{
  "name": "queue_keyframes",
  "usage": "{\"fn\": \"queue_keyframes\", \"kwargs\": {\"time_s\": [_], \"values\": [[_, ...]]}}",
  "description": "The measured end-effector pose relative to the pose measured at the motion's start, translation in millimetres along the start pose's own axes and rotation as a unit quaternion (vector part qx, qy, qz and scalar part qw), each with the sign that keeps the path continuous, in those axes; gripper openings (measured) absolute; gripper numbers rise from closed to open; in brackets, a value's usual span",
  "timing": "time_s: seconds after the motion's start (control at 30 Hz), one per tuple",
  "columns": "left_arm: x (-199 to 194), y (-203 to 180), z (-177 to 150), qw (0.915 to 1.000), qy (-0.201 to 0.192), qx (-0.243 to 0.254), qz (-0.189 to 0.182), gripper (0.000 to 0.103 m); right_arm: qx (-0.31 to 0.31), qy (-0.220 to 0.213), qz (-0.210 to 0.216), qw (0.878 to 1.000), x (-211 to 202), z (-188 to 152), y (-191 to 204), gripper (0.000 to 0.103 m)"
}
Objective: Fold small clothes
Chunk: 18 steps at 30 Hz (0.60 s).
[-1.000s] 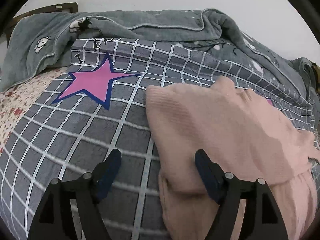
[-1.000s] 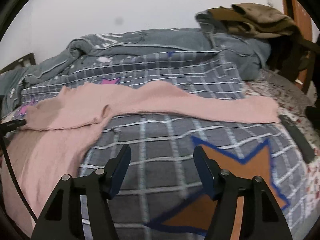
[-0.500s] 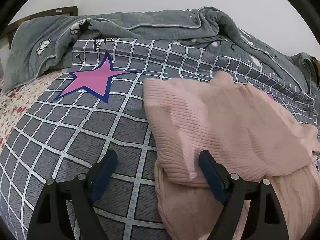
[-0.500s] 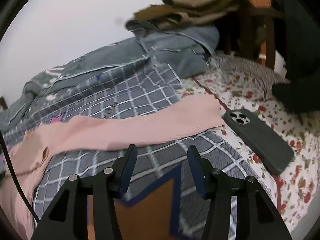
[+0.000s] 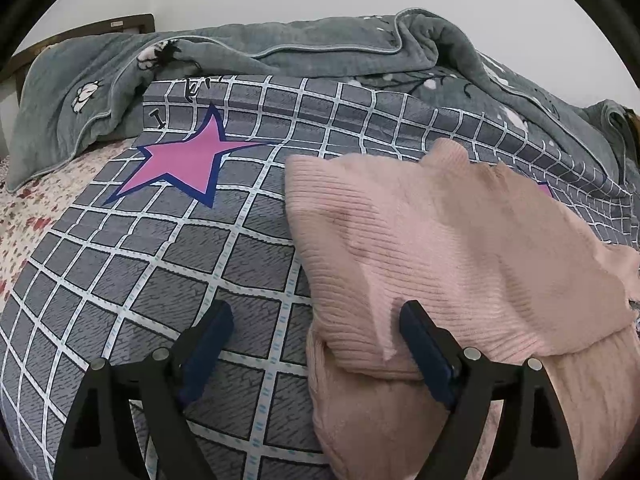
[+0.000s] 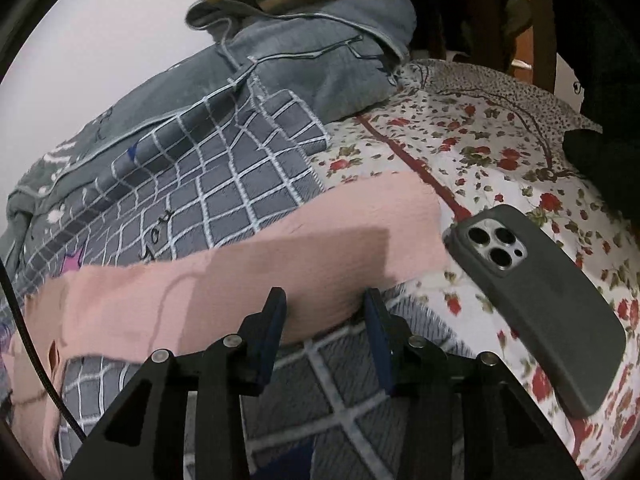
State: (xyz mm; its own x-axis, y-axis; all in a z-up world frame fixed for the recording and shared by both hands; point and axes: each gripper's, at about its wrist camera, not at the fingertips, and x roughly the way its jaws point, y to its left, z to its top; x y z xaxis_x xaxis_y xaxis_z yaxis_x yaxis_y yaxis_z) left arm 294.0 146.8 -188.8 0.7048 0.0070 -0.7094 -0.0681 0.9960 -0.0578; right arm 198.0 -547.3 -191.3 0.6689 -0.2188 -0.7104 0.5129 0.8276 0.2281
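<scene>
Right tool (image 6: 324, 312) advanced — sleeve (image 6: 320, 248) between fingers

We note the pink sweater (image 5: 460, 240) runs off the left-wrist frame's lower right, and its sleeve (image 6: 240, 280) is motion-blurred in the right-wrist view.

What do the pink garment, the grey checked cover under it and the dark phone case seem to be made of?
Pink long-sleeved garment: soft ribbed knit, matte; fine parallel ribs show.
Grey checked bed cover with white grid lines: likely brushed or fleecy fabric; its squares look fuzzy and crackled.
Dark grey phone case: probably matte silicone or plastic; smooth, no glare.
</scene>
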Motion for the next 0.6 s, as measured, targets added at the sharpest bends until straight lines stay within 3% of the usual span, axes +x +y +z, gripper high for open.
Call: {"fn": "queue_keyframes", "kwargs": {"time_s": [0.03, 0.07, 0.17, 0.4, 0.6], "values": [[0.0, 0.3, 0.1, 1.0, 0.0, -0.001, -0.001, 0.086, 0.004, -0.007, -0.001, 1.0, 0.4, 2.5, -1.1, 0.033], [0.1, -0.3, 0.2, 1.0, 0.001, -0.001, -0.001, 0.086, 0.001, -0.016, -0.005, 1.0, -0.7, 4.3, -1.0, 0.019], [0.4, 0.1, 0.3, 1.0, 0.0, 0.0, 0.0, 0.086, -0.025, -0.041, -0.015, 0.999, -8.7, 9.9, 7.9, 0.006], [-2.4, 3.6, -0.3, 0.9999, -0.004, -0.011, -0.005, 0.086, -0.064, -0.105, -0.01, 0.992, -52.3, 20.1, 41.7, 0.004], [-22.7, 30.1, 0.9, 0.997, -0.026, -0.067, -0.028, 0.085, -0.122, -0.163, 0.018, 0.979, -104.6, 37.1, 112.9, 0.003]]}}
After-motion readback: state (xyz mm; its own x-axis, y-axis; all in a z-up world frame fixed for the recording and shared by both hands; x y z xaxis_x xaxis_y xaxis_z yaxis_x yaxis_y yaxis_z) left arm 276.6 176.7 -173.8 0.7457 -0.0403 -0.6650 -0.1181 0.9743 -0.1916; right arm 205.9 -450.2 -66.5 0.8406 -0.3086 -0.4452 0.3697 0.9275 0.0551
